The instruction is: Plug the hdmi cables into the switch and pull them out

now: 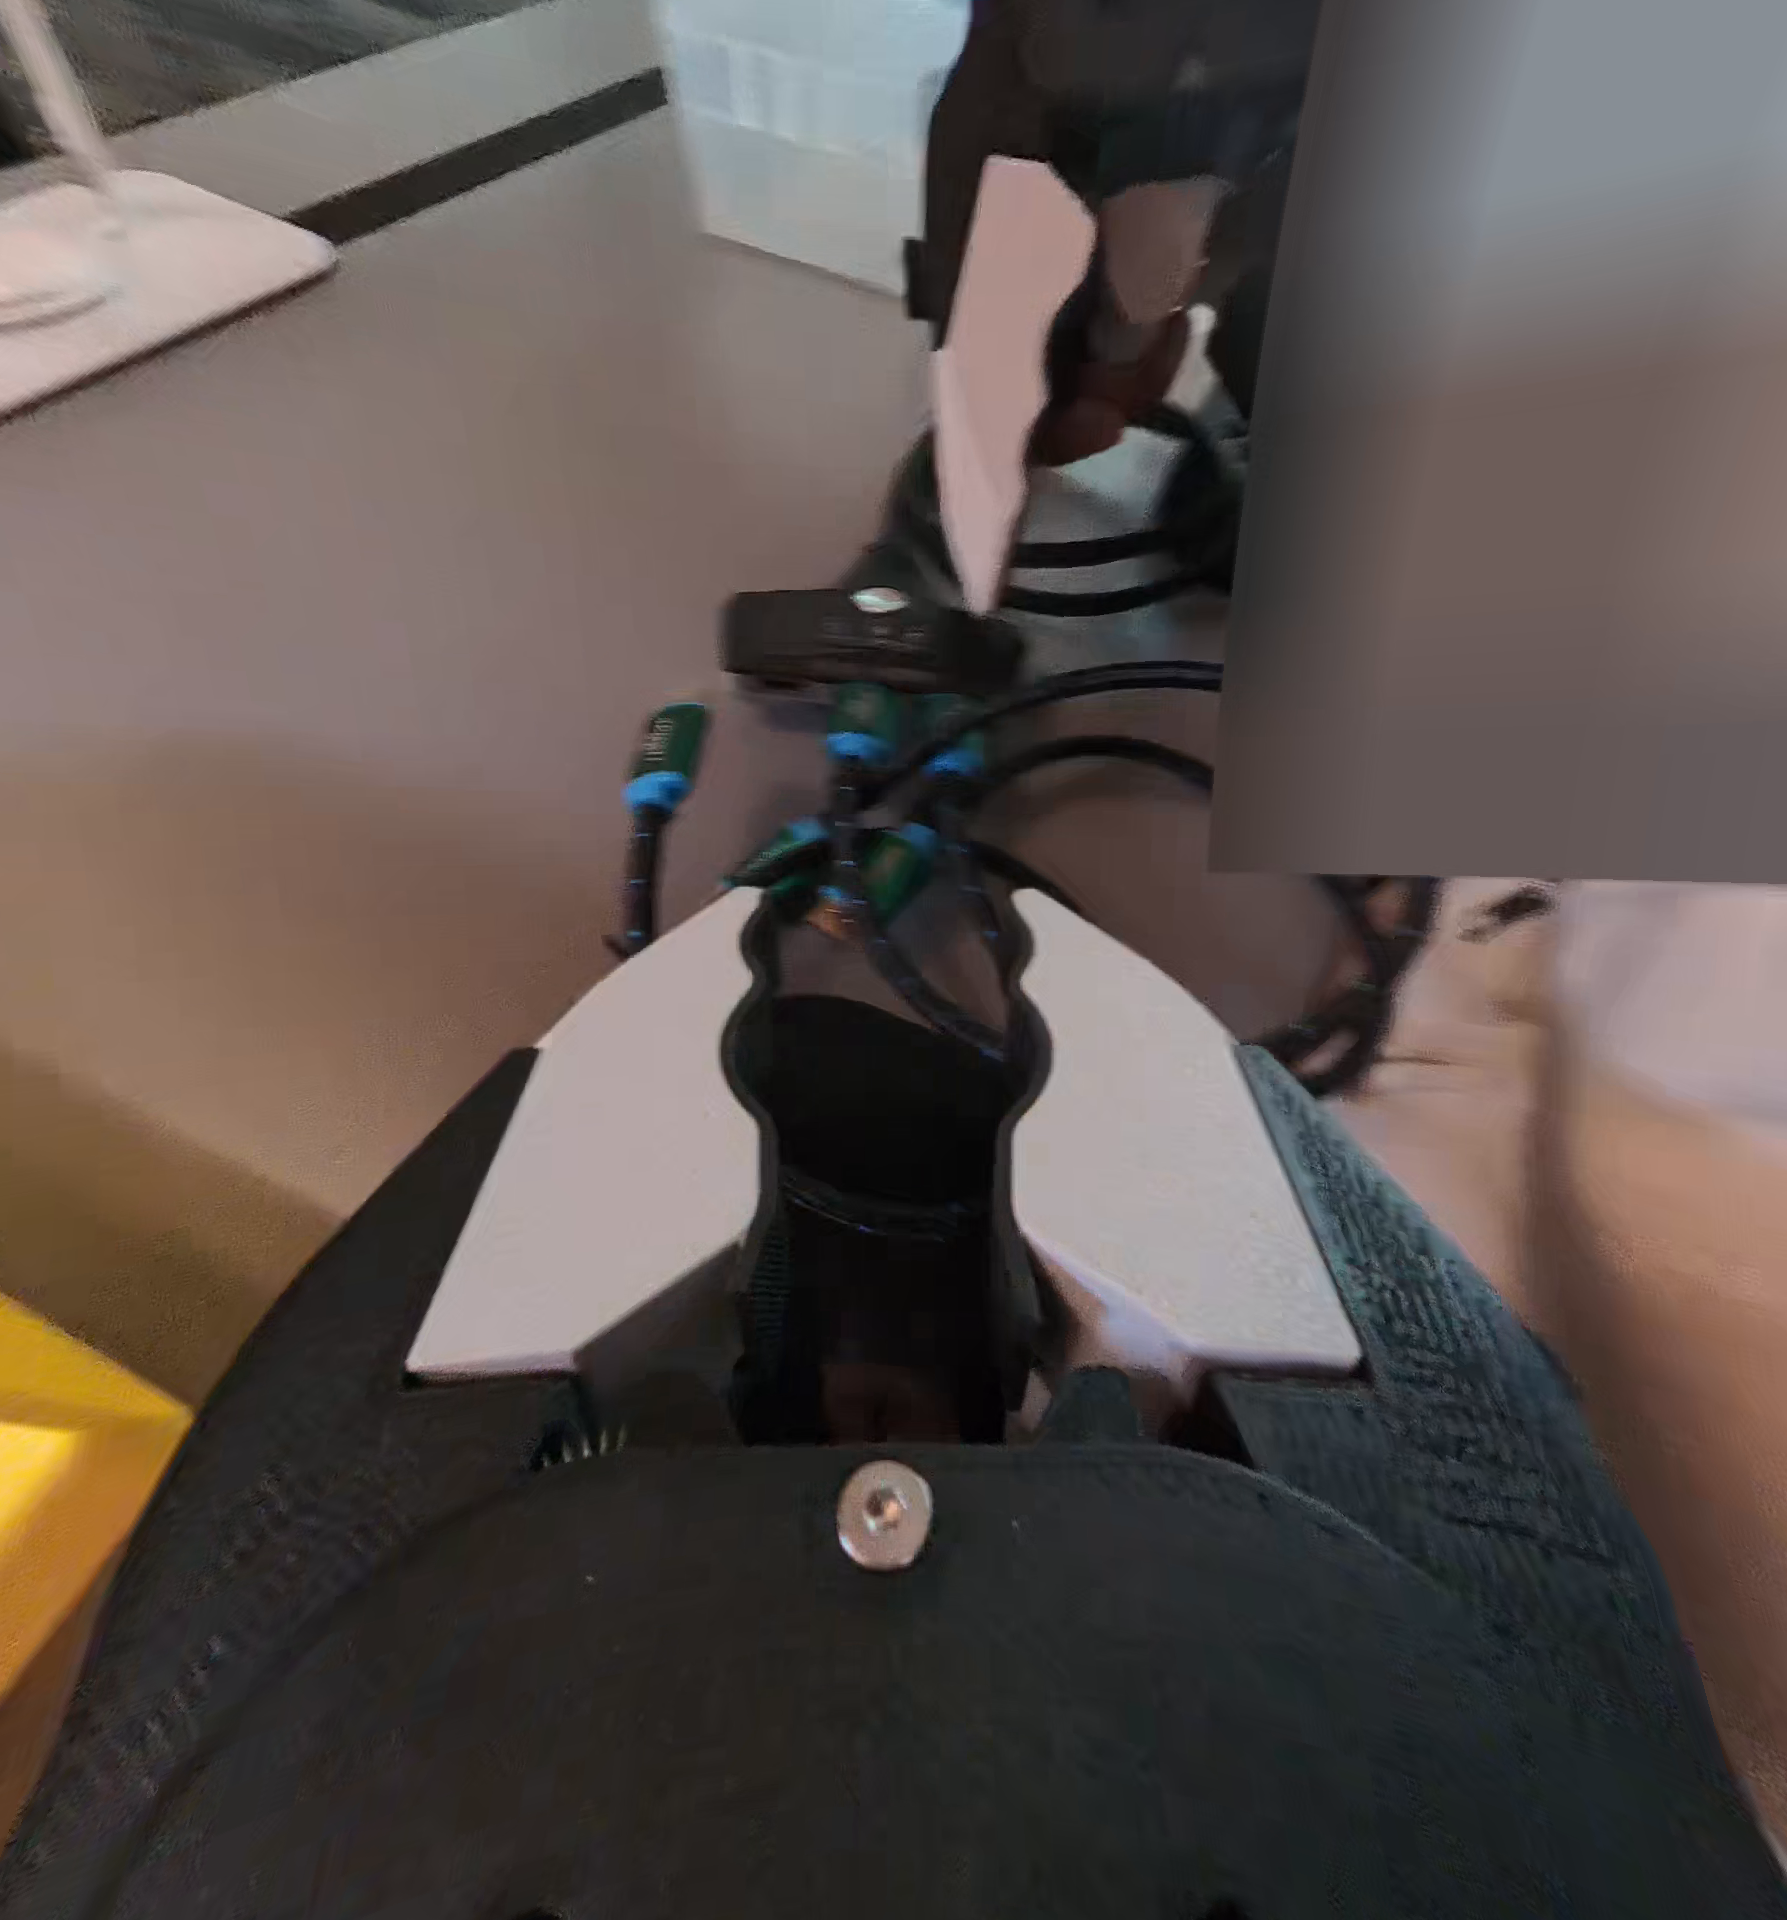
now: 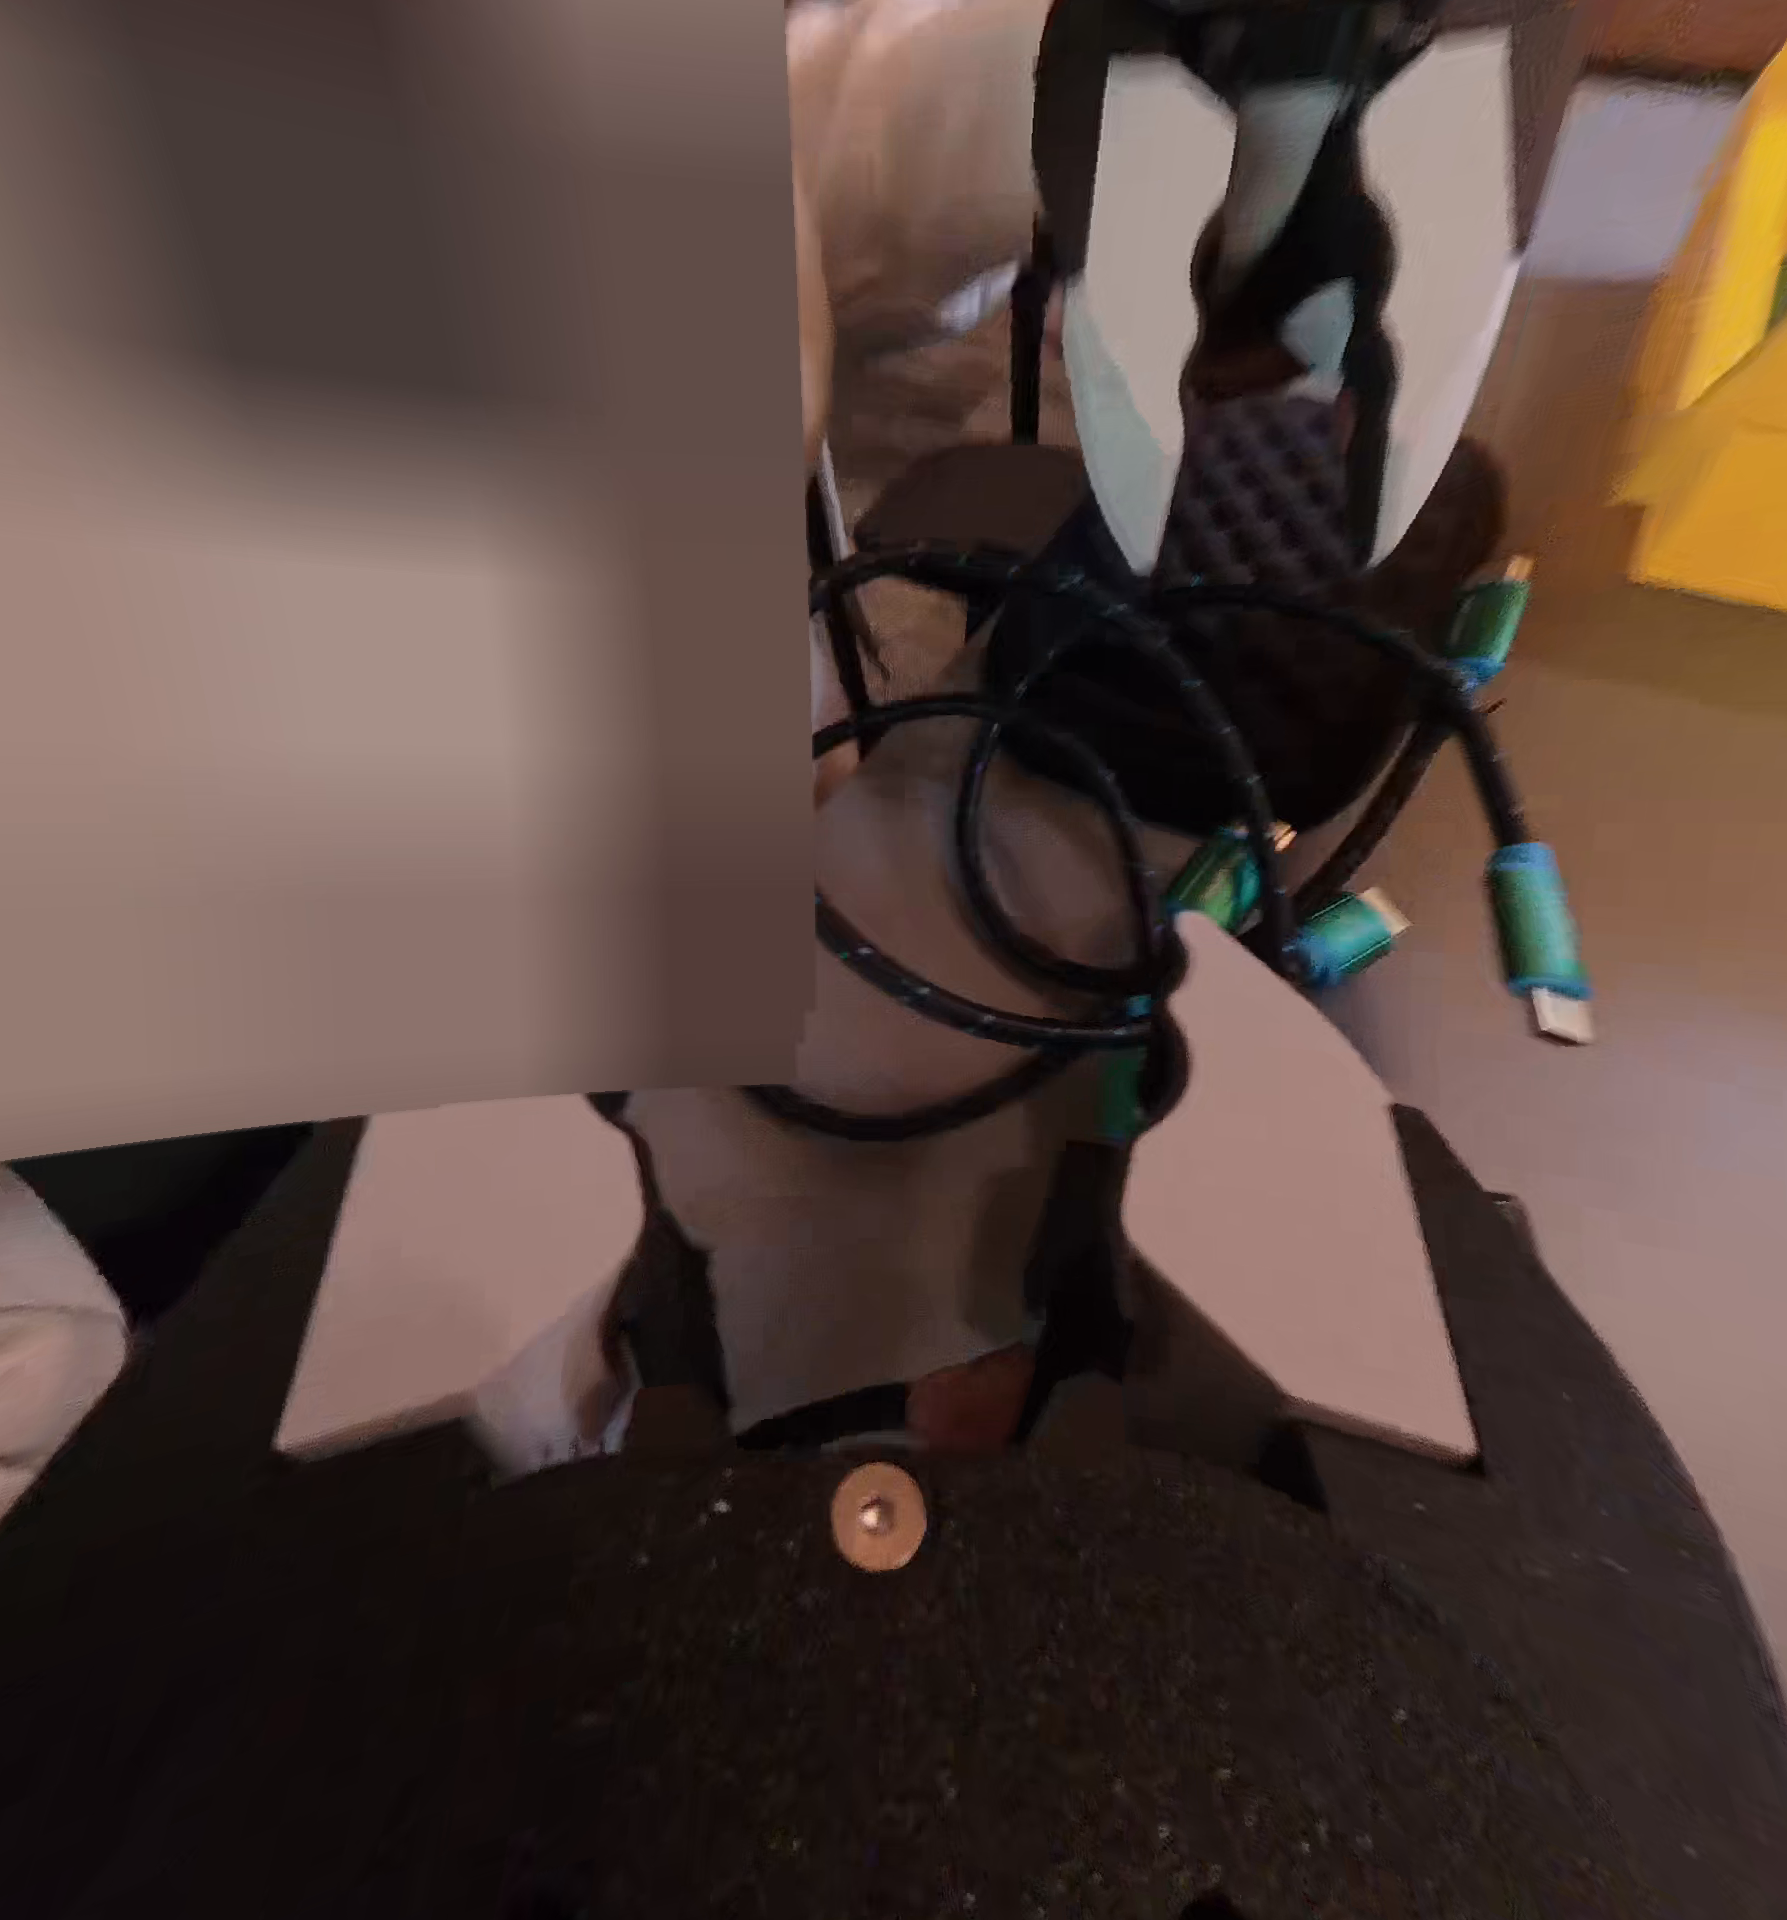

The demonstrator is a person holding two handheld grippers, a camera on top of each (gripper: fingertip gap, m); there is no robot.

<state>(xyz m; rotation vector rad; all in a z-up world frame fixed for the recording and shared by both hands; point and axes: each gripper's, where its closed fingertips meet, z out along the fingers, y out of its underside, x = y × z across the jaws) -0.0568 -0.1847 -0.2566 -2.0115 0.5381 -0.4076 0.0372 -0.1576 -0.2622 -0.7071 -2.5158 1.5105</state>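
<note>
The black HDMI switch lies on the beige table just ahead of my left gripper. Two green plugs with blue collars sit at its near side. A loose green plug lies to its left, and two more lie at my fingertips. My left gripper is open, with only cable under the gap; it also shows in the right wrist view. My right gripper is wide open over looped black cables. One of its fingers reaches the switch's right end.
A yellow box stands at the near left, also seen in the right wrist view. A white stand base sits at the far left. Several loose plugs and cable coils lie around the switch. A blurred patch hides part of each view.
</note>
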